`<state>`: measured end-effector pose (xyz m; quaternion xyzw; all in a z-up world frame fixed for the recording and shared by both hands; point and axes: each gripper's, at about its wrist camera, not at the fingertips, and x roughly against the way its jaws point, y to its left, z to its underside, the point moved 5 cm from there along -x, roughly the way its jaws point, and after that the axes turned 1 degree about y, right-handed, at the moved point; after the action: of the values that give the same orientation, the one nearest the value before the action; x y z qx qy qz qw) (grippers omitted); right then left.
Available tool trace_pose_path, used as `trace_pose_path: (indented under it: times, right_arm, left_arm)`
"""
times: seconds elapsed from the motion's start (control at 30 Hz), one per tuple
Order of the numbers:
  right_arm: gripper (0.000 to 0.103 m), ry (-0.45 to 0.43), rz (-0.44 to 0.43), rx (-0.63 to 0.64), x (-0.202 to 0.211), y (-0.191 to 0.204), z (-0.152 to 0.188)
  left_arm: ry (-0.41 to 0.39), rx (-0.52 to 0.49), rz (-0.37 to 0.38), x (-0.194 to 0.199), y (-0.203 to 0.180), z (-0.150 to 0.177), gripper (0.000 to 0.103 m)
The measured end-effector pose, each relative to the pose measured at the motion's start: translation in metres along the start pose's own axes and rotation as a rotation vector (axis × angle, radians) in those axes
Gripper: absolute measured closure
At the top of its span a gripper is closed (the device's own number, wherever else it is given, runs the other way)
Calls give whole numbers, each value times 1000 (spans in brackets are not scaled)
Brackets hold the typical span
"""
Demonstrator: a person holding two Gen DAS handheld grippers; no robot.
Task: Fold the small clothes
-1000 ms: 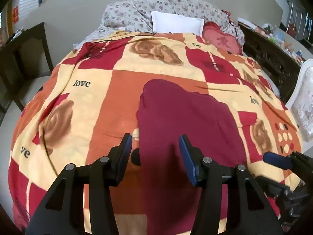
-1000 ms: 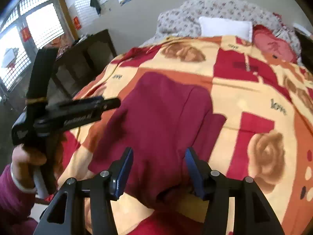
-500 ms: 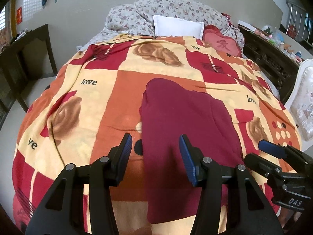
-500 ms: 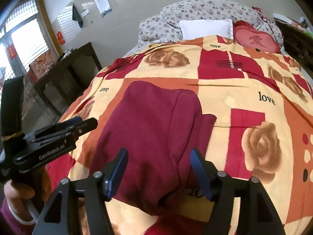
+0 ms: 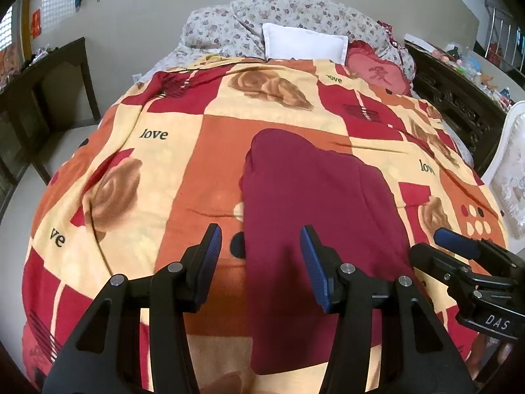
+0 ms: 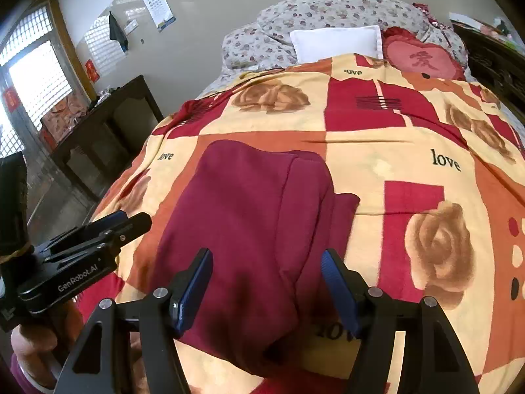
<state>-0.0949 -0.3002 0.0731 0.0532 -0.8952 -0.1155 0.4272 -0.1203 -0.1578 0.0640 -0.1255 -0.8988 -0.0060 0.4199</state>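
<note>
A dark red garment [image 5: 315,203] [image 6: 249,223] lies folded lengthwise on the patterned bedspread [image 5: 183,170] [image 6: 410,151], its near end at the bed's front edge. My left gripper [image 5: 261,256] hovers open above the garment's near left edge, nothing between its blue pads. My right gripper [image 6: 266,282] hangs open over the garment's near right part, its pads clear of the cloth. Each gripper shows in the other's view: the right gripper [image 5: 466,262] at the lower right, the left gripper [image 6: 98,239] at the left with a hand under it.
Floral pillows [image 5: 282,23], a white pillow [image 5: 305,44] and a red heart cushion [image 5: 377,70] sit at the bed's head. A dark wooden table [image 6: 108,131] stands left of the bed, a carved dark headboard-like frame [image 5: 459,105] and a white chair [image 5: 508,177] right.
The right gripper's jaws have widened and its view has rolled and shifted so the garment sits more centred. The left gripper stays as it was.
</note>
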Motion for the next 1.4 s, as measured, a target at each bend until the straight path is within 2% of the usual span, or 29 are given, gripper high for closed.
trace_pose_path:
  times: [1.4]
  right_arm:
    - [35, 51, -19, -29, -14, -5, 11]
  left_arm:
    - [30, -29, -11, -9, -9, 6, 53]
